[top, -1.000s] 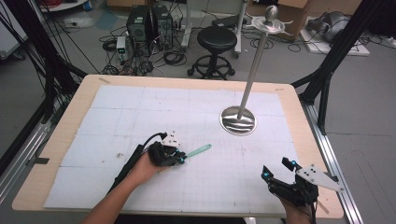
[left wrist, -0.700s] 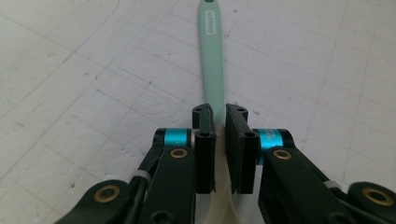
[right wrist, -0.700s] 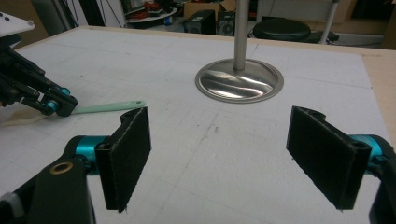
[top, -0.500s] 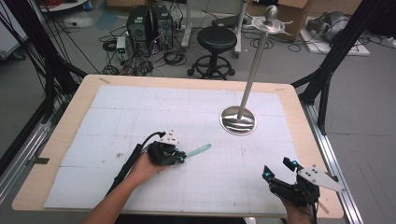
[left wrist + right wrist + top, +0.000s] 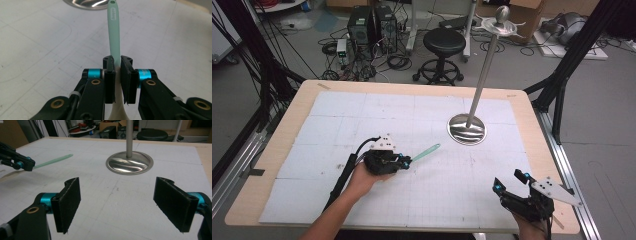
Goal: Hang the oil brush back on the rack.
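**Q:** Where is the utensil relative to the metal stand?

**A:** Your left tongs [image 5: 404, 162] are clamped on the mint-green utensil [image 5: 426, 152], with both pads pressed against its white neck. In the left gripper view the green handle [image 5: 114, 30] runs straight out from the jaws, and its far tip points at the round base of the stand [image 5: 87, 2]. In the high view the utensil sits left of and nearer to you than the base [image 5: 467, 129], apart from it, above the white gridded mat on the counter [image 5: 532, 120].

**Q:** And the other side?

**A:** Your right tongs [image 5: 509, 182] are spread wide with nothing between the pads [image 5: 71, 202]. They sit nearer to you than the stand base [image 5: 129, 163], at the counter's near right corner.

**Q:** Is anything resting in a container?

**A:** The dished base is bare apart from its own pole [image 5: 482, 75]. What sits on the small plate [image 5: 501, 26] at the pole's top cannot be told.
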Demonstrator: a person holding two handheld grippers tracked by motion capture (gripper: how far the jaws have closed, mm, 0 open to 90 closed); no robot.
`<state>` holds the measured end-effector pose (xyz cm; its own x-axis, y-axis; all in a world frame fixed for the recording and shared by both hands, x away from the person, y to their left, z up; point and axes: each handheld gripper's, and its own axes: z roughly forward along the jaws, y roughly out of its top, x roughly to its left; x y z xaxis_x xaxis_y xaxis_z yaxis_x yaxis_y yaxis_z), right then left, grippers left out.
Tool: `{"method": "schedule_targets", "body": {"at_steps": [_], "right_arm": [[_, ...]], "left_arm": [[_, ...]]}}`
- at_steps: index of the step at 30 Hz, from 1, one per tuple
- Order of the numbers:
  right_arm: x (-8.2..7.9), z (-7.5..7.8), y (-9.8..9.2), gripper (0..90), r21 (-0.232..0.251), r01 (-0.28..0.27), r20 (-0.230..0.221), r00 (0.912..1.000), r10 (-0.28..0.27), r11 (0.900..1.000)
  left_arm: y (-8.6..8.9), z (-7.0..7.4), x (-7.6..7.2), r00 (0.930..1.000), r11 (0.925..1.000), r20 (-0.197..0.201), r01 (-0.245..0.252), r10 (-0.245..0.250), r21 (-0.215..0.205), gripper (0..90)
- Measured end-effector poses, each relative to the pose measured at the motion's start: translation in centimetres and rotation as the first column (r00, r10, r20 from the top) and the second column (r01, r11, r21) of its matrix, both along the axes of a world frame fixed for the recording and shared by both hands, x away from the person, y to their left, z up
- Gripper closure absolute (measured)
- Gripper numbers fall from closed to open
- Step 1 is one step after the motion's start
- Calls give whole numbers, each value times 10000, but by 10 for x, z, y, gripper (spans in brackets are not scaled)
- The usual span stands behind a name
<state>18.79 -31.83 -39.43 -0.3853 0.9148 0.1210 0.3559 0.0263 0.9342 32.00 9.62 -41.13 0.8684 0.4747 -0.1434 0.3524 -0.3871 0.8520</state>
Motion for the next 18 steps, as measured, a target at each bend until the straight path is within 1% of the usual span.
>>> {"method": "schedule_targets", "body": {"at_steps": [2, 3, 5, 7, 9, 12, 14, 18], "right_arm": [[1, 0, 3, 204, 129, -85, 8, 10000, 84, 9999], [2, 0, 4, 204, 189, -151, -5, 9999, 151, 9997], [4, -1, 9, 204, 347, -280, -34, 9996, 282, 9990], [7, -1, 16, 204, 505, -524, -45, 9986, 527, 9973], [10, -1, 23, 204, 549, -734, -38, 9973, 738, 9958], [17, -1, 36, 204, 590, -1045, -75, 9944, 1051, 9928], [22, 0, 44, 203, 736, -1287, -58, 9916, 1295, 9889], [29, 3, 59, 203, 1009, -1669, 63, 9859, 1671, 9808]], "left_arm": [[1, 4, -4, 10000, 9998, 73, 58, -56, -194, 821], [2, 5, -7, 9998, 9998, 189, 86, -82, -190, 821], [3, 7, -11, 9996, 9992, 280, 113, -102, -388, 821], [4, 10, -17, 9989, 9983, 461, 104, -78, -572, 820], [5, 14, -22, 9981, 9966, 579, 240, -194, -791, 820], [6, 19, -31, 9964, 9917, 802, 383, -286, -1228, 820], [8, 21, -35, 9956, 9881, 900, 389, -256, -1489, 820], [11, 27, -42, 9920, 9821, 1257, 356, -123, -1852, 820]]}}
